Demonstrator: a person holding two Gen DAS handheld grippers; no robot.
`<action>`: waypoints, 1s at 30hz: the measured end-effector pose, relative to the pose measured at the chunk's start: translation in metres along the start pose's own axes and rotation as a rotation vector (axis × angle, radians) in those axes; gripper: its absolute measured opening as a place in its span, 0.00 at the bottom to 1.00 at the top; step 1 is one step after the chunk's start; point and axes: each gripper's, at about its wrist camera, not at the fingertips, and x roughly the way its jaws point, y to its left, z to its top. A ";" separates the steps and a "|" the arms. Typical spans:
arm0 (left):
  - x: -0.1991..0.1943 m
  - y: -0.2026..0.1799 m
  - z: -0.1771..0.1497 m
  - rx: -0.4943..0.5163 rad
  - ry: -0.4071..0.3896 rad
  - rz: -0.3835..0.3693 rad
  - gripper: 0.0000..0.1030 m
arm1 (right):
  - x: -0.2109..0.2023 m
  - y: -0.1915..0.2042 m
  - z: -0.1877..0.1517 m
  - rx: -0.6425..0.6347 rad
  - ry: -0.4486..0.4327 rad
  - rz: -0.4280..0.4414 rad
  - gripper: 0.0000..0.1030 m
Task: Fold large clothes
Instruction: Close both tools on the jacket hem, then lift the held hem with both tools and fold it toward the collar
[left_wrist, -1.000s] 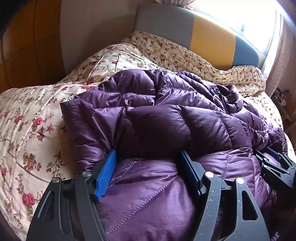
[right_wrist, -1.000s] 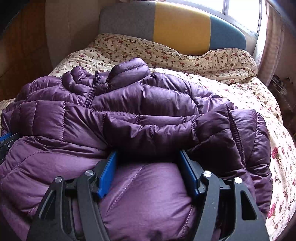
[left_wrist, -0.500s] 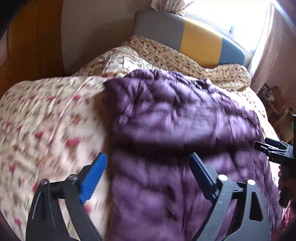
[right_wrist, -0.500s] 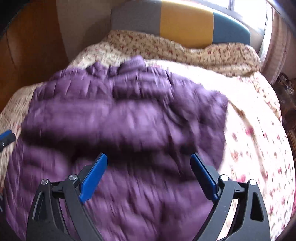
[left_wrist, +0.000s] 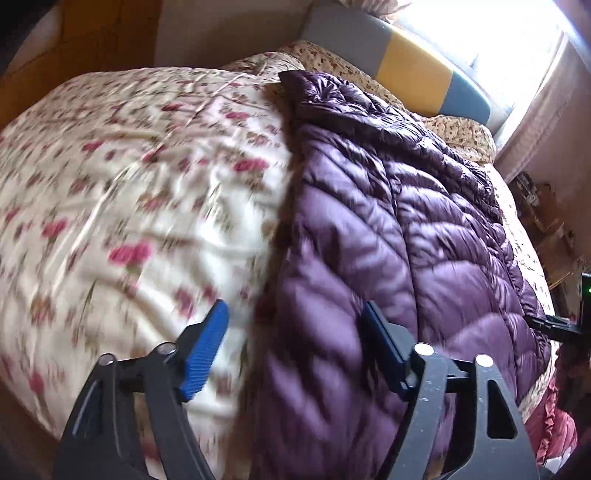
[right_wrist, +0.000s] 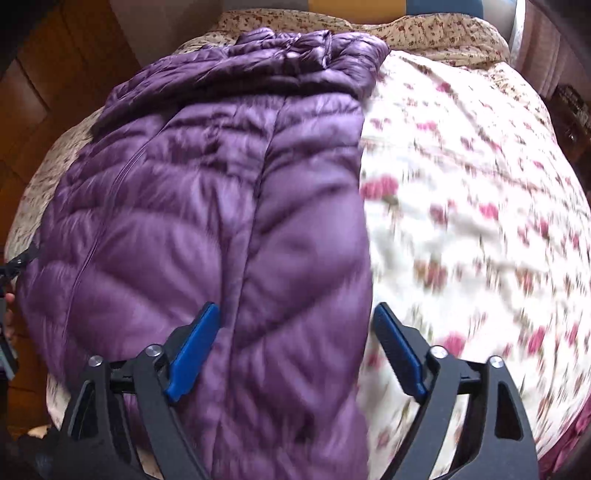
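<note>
A quilted purple down jacket (left_wrist: 406, 229) lies lengthwise on a cream bedspread printed with pink flowers (left_wrist: 129, 177), collar at the far end. The left wrist view shows its left edge, plus a grey, yellow and blue headboard (left_wrist: 406, 62) beyond; the right wrist view shows the zip line and right edge (right_wrist: 207, 206). The left gripper (left_wrist: 295, 343) and right gripper (right_wrist: 295, 339) each hover over an edge, fingers apart and closing, grasping nothing. The other gripper's black tip (left_wrist: 554, 325) peeks in at right.
</note>
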 end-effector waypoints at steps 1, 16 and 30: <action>-0.005 0.000 -0.006 -0.008 -0.006 -0.005 0.69 | -0.003 0.002 -0.006 -0.007 0.004 0.010 0.73; -0.050 -0.031 -0.034 0.051 -0.085 -0.112 0.16 | -0.033 0.041 -0.011 -0.155 -0.056 0.035 0.09; -0.057 -0.060 0.057 0.113 -0.190 -0.168 0.10 | -0.073 0.057 0.069 -0.222 -0.234 -0.001 0.08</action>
